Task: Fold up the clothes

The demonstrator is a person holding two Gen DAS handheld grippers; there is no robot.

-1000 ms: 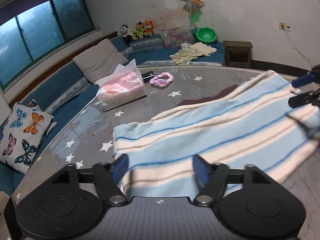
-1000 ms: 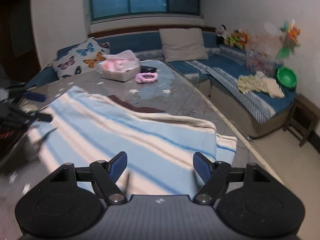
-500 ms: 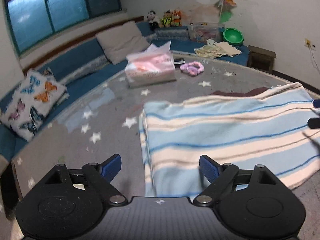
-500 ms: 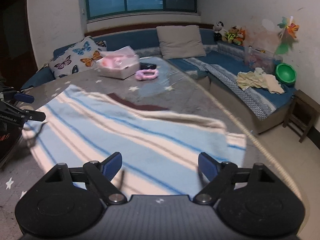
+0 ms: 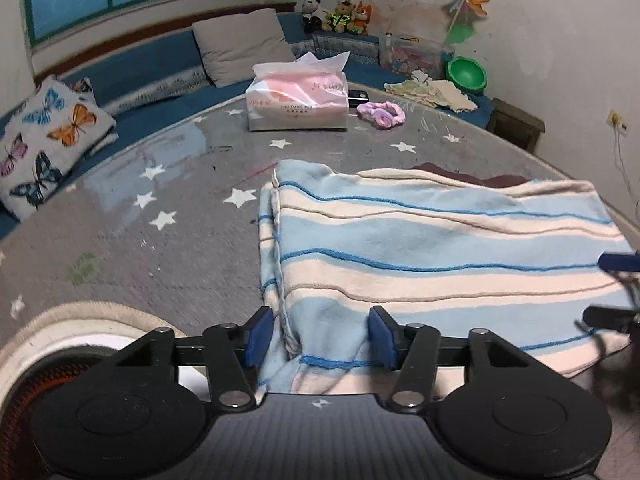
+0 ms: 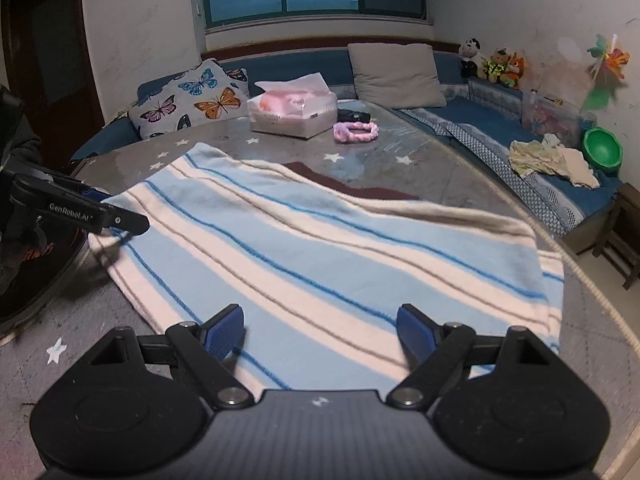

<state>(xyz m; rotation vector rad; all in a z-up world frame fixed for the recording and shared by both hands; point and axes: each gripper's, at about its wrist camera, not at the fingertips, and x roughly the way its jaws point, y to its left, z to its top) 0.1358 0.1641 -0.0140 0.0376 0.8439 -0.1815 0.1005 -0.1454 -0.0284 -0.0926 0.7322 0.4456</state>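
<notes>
A light blue and cream striped cloth (image 5: pixel 420 240) (image 6: pixel 320 240) lies folded flat on the grey star-patterned table (image 5: pixel 180 240). My left gripper (image 5: pixel 320 336) is at the cloth's near left corner. Its jaws are closing, and the corner bunches up between the blue pads. From the right wrist view this left gripper (image 6: pixel 120 216) reaches over the cloth's far left corner. My right gripper (image 6: pixel 320 332) hangs open over the cloth's near edge, nothing pinched; its tips (image 5: pixel 608 288) show at the cloth's right end. A dark maroon cloth (image 6: pixel 360 188) peeks out from under the back edge.
A pink tissue pack (image 5: pixel 296 100), a pink hairband (image 5: pixel 380 112) and a black remote (image 6: pixel 354 115) sit at the table's far side. The table's rim (image 5: pixel 60 320) is close on my left. A blue sofa with a butterfly cushion (image 6: pixel 192 104) runs behind.
The left gripper has swung to the cloth's left end, rolled, and narrowed its jaws around the corner. The right gripper has moved in over the near edge and widened a little.
</notes>
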